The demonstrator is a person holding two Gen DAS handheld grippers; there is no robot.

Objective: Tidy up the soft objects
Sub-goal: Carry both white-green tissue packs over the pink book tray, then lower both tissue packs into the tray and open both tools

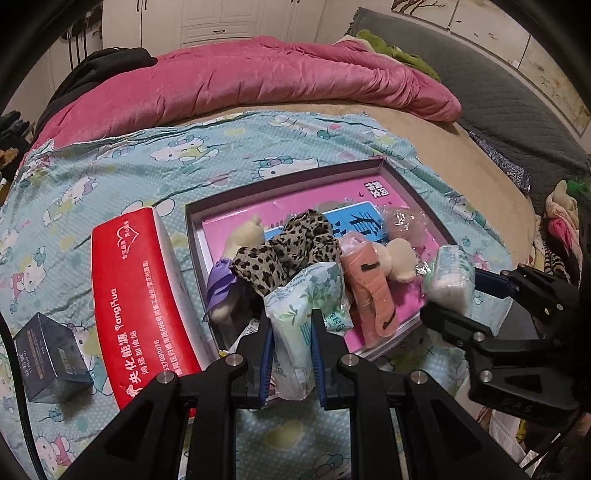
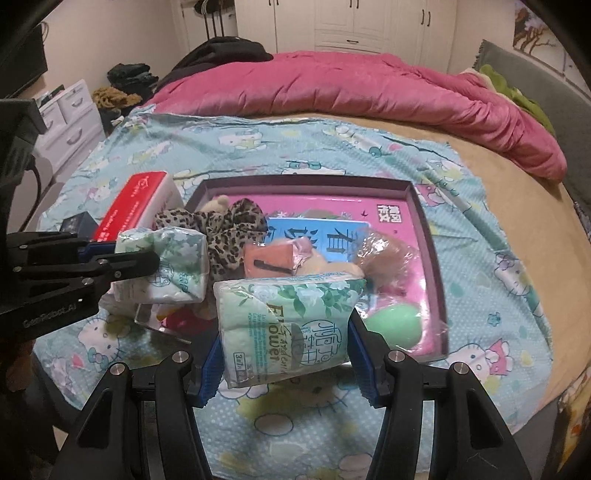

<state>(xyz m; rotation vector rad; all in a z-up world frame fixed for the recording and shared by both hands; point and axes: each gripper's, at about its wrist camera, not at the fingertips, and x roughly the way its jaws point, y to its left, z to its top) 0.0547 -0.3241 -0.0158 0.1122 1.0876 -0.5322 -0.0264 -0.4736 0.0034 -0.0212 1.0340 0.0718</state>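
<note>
Bed [image 2: 491, 177]: tan sheet, part covered by a light blue cartoon-cat print cloth [image 2: 280, 147]; a crumpled pink quilt [image 2: 351, 85] lies along the far side.

Tray: shallow rectangular box [image 2: 421, 206] with dark purple-grey walls, resting on the print cloth. Its floor is lined with a pink and blue printed book cover [image 2: 332, 210].

Contents of tray, heaped toward its near left corner:
- leopard-print fabric piece [image 2: 225, 232], crumpled;
- orange soft pack with black marks [image 2: 267, 260], just beside the leopard fabric;
- cream plush toy [image 1: 400, 258], partly hidden by the orange pack;
- tan round item in clear crinkled wrap [image 2: 388, 258];
- light green rounded soft object [image 2: 397, 325], near the tray's near right corner;
- purple ribbon-like piece [image 1: 218, 284] at the tray's left edge.

Left gripper [image 1: 290, 332]: jaws closed on a green-and-white floral tissue pack [image 1: 299, 314], held above the tray's near left edge.

Right gripper [image 2: 286, 350]: jaws closed on a second green-and-white floral tissue pack with printed lettering [image 2: 284, 325], held above the tray's near edge, to the right of the first pack.

Beside tray, left: red and white rectangular tissue box with white lettering [image 1: 144, 295], on the print cloth; a small dark printed carton [image 1: 51, 358] further left, apart from it.

Background: white cupboard doors [image 2: 354, 26]; a white drawer unit [image 2: 70, 122] beside the bed.
</note>
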